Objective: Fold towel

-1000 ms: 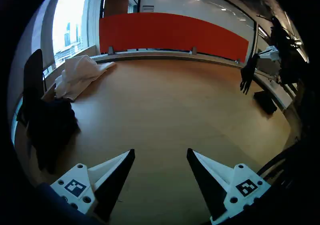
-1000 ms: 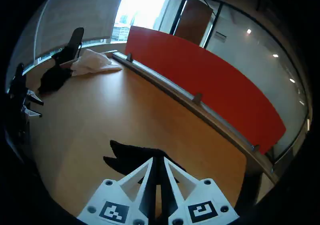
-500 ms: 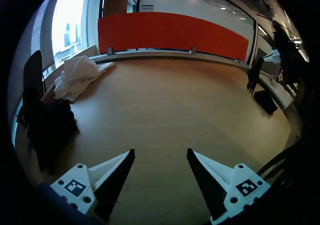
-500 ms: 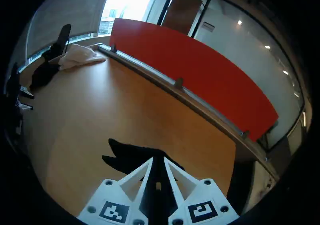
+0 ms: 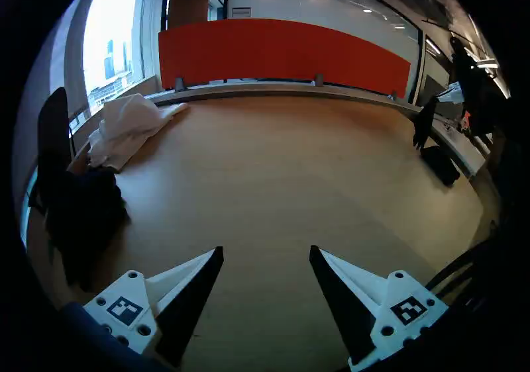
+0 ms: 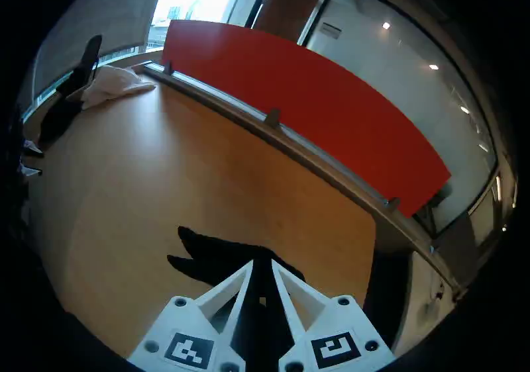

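Left gripper sat over the wooden surface, fingers spread, nothing between them. Right gripper had its fingers pressed together on the black towel, which dangled from them over the surface.

Open tabletop ahead; white cloth heap, dark bundle at left, red divider behind

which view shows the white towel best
The left gripper view. There the white towel lies crumpled at the far left corner of the table, large enough to make out its folds. The right gripper view shows the same towel small and far off at the table's far end.
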A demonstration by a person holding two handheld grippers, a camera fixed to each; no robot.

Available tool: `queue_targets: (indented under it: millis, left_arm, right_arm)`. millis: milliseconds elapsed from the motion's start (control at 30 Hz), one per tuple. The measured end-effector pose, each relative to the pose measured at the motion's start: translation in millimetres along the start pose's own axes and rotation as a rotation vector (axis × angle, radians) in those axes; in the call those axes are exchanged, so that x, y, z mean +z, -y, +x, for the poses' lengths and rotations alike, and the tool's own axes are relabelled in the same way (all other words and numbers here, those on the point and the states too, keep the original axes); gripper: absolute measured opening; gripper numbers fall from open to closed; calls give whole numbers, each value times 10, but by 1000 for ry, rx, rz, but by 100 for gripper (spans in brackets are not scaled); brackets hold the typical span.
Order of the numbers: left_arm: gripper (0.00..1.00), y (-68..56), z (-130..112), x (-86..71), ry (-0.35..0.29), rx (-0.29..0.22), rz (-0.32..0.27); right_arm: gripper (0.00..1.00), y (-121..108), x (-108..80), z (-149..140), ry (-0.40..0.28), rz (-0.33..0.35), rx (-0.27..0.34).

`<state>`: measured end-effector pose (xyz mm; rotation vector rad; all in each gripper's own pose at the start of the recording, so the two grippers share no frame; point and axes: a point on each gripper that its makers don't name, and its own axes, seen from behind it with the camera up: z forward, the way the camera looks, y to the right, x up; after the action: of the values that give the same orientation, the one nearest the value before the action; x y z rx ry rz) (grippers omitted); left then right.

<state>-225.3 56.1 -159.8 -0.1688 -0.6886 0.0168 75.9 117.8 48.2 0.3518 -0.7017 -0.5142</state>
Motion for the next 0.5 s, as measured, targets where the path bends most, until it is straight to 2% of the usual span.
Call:
queue_targets:
  millis: [500]
  left_arm:
    - [97,-33,26,22,6,5,2]
  right_arm:
    - [4,-202,-12,-183,29,-20,28]
